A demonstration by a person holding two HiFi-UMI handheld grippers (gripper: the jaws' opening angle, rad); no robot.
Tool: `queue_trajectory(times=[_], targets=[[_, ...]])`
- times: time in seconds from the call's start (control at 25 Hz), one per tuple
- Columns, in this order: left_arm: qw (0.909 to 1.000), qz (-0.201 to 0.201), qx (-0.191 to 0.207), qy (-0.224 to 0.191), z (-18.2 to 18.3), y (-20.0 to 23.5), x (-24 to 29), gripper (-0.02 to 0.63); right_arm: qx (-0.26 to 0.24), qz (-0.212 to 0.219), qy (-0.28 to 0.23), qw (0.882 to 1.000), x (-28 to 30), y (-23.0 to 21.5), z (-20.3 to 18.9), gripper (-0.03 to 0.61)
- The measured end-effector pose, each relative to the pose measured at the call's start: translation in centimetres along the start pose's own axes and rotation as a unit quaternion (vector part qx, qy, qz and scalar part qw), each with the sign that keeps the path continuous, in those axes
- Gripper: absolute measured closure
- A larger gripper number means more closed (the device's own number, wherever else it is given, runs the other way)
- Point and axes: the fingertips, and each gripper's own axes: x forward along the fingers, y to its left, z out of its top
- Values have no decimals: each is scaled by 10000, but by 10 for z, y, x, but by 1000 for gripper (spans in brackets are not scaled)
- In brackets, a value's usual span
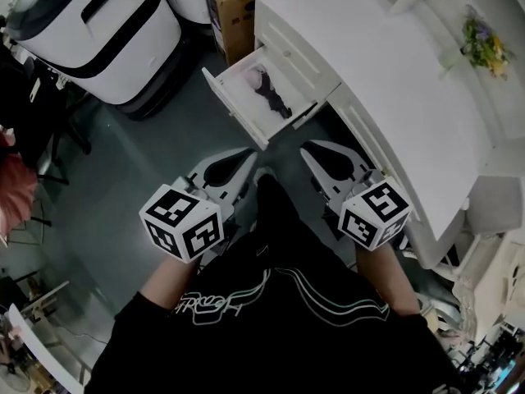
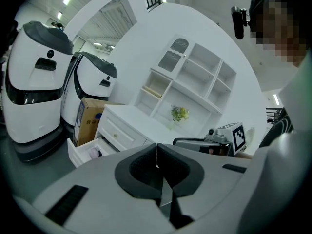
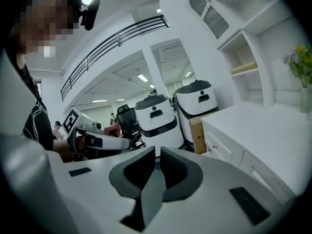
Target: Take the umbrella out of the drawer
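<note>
A: What's at the far left?
B: Two white machines (image 1: 90, 23) with dark bands. Next to them a cardboard box (image 1: 234, 2) sits against the end of the desk.
A: And the drawer?
B: The drawer (image 1: 235, 112) is pulled out of the white desk (image 1: 394, 89). The umbrella (image 1: 275, 98) lies inside it, dark and folded. A pink thing (image 1: 256, 78) lies just beside it, and I can't make out what that is.
A: Where are the grippers?
B: Both are low in the head view, close to the person's body, well apart from the drawer and pointing toward it. The left gripper (image 1: 246, 154) has its pads pressed together with nothing between them, as its own view shows plainly. The right gripper (image 1: 310, 150) is beside it, near the desk's edge, with its pads also brought together and empty.
A: Anything further right?
B: A small bunch of flowers (image 1: 484, 43) stands at the desk's far side. In the left gripper view, white shelves (image 2: 187, 77) rise behind it.
</note>
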Motion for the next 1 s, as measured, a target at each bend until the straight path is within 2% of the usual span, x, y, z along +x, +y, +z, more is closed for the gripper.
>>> queue_trajectory(times=[0.28, 0.6, 0.72, 0.88, 1.0], targets=[[9985, 458, -310, 39, 29, 71, 42, 592, 111, 333, 241, 9991, 84, -58, 18, 522], [9959, 697, -534, 218, 56, 143, 104, 592, 137, 491, 816, 9954, 167, -137, 12, 522], [9950, 774, -544, 320, 50, 167, 117, 592, -38, 459, 1026, 9937, 194, -158, -2, 518], [9929, 807, -725, 491, 23, 200, 131, 592, -342, 528, 1375, 9885, 240, -177, -38, 440], [9906, 814, -970, 515, 4, 227, 142, 592, -489, 482, 1711, 9829, 273, -193, -73, 418]])
